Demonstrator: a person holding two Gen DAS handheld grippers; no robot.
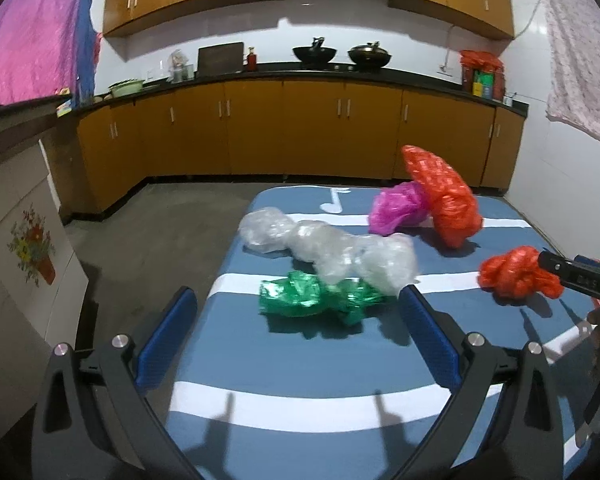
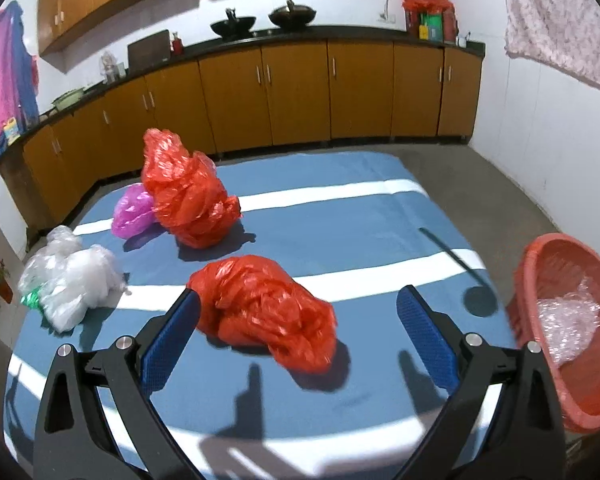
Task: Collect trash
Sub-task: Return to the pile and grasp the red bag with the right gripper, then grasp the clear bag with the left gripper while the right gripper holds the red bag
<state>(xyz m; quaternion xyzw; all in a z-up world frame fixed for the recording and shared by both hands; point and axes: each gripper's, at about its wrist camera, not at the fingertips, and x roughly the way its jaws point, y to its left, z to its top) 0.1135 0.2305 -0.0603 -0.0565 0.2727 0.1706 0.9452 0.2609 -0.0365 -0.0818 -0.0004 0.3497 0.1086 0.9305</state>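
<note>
Red bag (image 2: 264,316) lies lengthwise left-to-right between right gripper (image 2: 300,322) jaws

Clear bags (image 2: 70,280) hide most of the green bag (image 2: 31,300).

Blue cloth w/ white stripes (image 2: 340,224) covers the table; on it: 2 red bags (image 2: 264,312) (image 2: 188,196), pink bag (image 2: 134,210), clear bags (image 1: 328,246), green bag (image 1: 316,298)

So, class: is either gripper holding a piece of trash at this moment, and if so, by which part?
Nothing is held. The left gripper is open above the green bag; the right gripper is open around the nearer red bag, not clamped.
</note>
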